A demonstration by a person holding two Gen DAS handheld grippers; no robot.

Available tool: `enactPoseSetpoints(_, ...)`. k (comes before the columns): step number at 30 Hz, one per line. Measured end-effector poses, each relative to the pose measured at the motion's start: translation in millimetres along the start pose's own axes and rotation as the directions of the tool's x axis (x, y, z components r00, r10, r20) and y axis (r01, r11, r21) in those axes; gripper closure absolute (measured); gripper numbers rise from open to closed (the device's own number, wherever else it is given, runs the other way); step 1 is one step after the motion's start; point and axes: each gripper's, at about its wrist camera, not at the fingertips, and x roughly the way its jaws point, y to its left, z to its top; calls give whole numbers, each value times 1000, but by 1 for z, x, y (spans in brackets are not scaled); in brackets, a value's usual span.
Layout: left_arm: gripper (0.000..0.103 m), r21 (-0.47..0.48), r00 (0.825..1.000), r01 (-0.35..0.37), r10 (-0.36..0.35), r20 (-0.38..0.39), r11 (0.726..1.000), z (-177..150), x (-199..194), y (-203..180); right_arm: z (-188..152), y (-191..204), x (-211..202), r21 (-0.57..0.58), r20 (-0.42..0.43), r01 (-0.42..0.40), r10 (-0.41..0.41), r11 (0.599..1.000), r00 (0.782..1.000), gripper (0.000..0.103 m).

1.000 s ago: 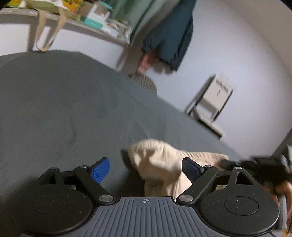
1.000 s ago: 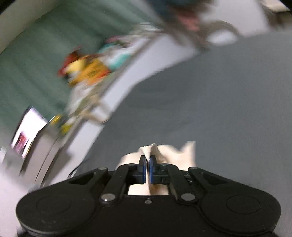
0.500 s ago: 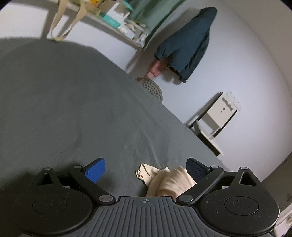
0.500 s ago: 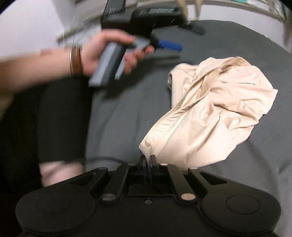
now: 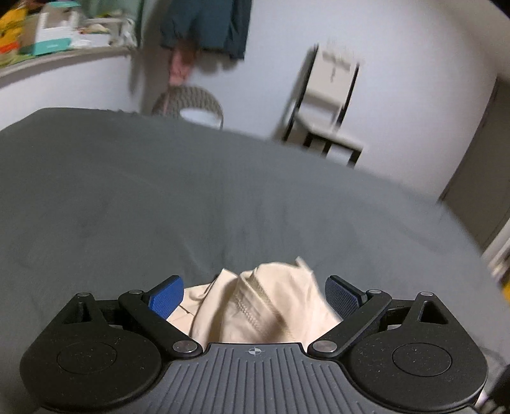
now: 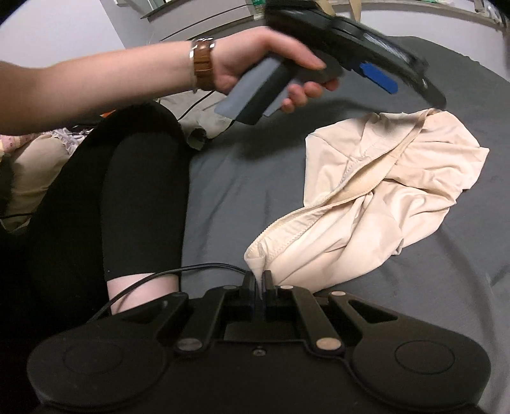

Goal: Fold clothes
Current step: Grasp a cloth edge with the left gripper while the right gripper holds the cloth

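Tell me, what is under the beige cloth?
The beige cloth lies crumpled on the dark grey bed sheet, which shows all around it. Whatever is beneath its folds stays covered. One corner is pinched in the right gripper, whose jaws are closed.

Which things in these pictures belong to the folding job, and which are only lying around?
Part of the job:
- cream garment, crumpled on the grey bed cover
- right gripper, jaws shut on the garment's hem
- left gripper, jaws open above the garment

Just lying about:
- folding chair
- dark jacket on the wall
- boxes on the shelf
- woven basket
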Motion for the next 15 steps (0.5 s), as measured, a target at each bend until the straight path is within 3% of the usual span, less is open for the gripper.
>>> enactPoseSetpoints(2,8,-17,998,-48,47,-43,999,3,10,-1,0,3,0,-12,0,4,-4,1000,1000,98)
enactPoseSetpoints(4,14,-64,996,-58,54,-66,996,3,12,1,1,5,0,-28,-2,8,-8,1000,1000,98)
enactPoseSetpoints(6,39,-117,995,-66,56,-87,991,3,14,6,2,8,0,-43,-3,12,-12,999,1000,98)
enactPoseSetpoints(12,80,-219,990,-66,36,-138,974,-9,22,11,4,3,8,-54,-4,34,-35,998,999,97)
enactPoseSetpoints(15,85,-276,992,-99,74,-99,956,-17,12,14,4,3,10,-57,15,64,-63,996,998,97)
